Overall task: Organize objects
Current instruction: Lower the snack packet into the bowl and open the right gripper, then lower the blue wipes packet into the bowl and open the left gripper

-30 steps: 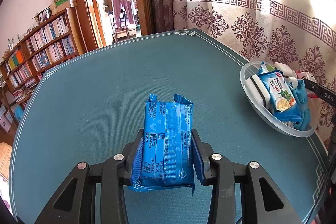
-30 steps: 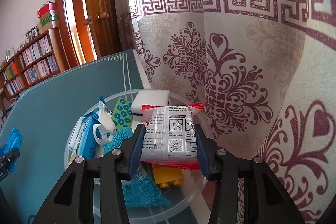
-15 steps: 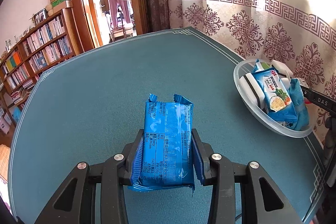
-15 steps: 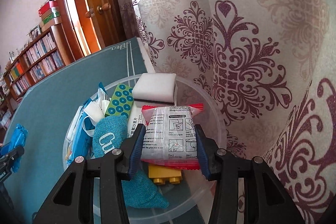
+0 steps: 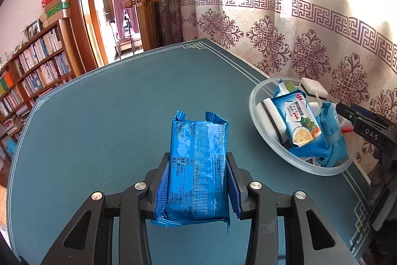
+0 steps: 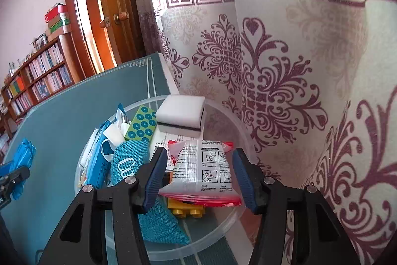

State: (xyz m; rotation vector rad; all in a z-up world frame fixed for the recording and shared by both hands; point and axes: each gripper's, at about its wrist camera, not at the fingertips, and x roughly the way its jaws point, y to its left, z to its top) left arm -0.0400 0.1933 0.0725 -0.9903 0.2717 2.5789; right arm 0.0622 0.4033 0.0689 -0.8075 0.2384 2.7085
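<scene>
My left gripper (image 5: 198,180) is shut on a blue snack packet (image 5: 198,170) and holds it above the teal table (image 5: 99,121). The clear plastic bowl (image 5: 263,133) stands at the table's right edge, to the right of this gripper. My right gripper (image 6: 198,173) is over the bowl (image 6: 223,222), its jaws spread wider than the clear red-edged sachet (image 6: 203,175) between them. The sachet lies on a yellow brick (image 6: 186,210). The bowl also holds a white sponge (image 6: 181,116), a teal cloth (image 6: 126,165), a green dotted block (image 6: 141,126) and a blue noodle packet (image 5: 300,126).
A patterned curtain (image 6: 285,78) hangs right behind the bowl. A wooden door (image 5: 144,4) and a bookshelf (image 5: 32,71) stand beyond the table's far edge. The right gripper shows at the right edge of the left wrist view (image 5: 367,131).
My right gripper has opened and let go of the red-edged sachet, which now rests in the bowl. My left gripper has come a little closer to the bowl with the blue packet.
</scene>
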